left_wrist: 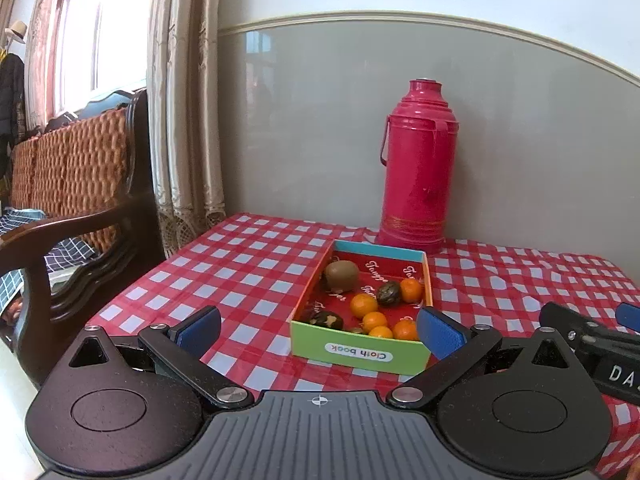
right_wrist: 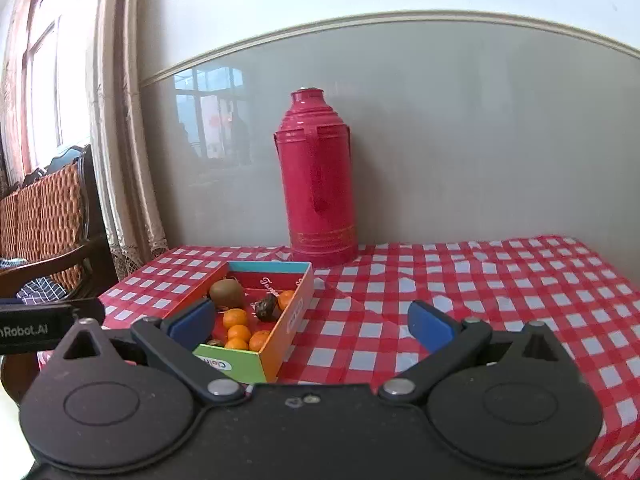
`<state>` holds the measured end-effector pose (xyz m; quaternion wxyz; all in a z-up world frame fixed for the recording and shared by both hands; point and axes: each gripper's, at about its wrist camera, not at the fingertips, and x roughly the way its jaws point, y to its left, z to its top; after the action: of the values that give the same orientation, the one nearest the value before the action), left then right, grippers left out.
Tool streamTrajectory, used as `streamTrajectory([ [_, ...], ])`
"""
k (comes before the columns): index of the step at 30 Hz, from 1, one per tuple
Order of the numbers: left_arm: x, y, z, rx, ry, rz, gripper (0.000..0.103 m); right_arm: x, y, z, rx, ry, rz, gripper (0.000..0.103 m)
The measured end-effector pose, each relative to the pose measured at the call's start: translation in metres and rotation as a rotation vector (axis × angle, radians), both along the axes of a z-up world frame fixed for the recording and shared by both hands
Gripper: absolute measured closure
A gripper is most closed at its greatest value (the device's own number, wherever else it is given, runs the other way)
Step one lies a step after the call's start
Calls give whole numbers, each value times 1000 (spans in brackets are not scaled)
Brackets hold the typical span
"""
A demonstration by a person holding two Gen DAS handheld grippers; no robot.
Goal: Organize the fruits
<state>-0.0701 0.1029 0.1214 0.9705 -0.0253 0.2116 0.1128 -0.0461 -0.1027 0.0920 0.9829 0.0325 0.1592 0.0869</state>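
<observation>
Sitting ahead of the left claw [left_wrist: 318, 330], the box [left_wrist: 362, 350] holds every visible fruit: kiwi [left_wrist: 341, 275], oranges [left_wrist: 364, 305], dark nuts [left_wrist: 388, 294]. Both it and the right claw [right_wrist: 312, 324] gape, gripping nothing. Any reach should descend steeply over the box wall, pinching lightly.

Your box [left_wrist: 362, 354] sits open on the counter [left_wrist: 248, 264], its green end with the "Cloth book" label facing you. Inside, a kiwi [left_wrist: 341, 275] lies at the far left and five oranges [left_wrist: 363, 305] cluster near and right. Two dark, mottled fruits [left_wrist: 388, 294], possibly passion fruit, lie among them.
</observation>
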Motion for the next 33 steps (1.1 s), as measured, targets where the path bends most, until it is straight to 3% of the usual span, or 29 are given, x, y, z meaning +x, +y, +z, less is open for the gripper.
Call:
streamTrajectory([
  [12,10,-5,-20,-5,64,-11,0,-1,-5,-5,13,15,-28,6],
  [33,12,-12,-21,-4,65,-34,0,-2,-4,-8,2,16,-25,6],
])
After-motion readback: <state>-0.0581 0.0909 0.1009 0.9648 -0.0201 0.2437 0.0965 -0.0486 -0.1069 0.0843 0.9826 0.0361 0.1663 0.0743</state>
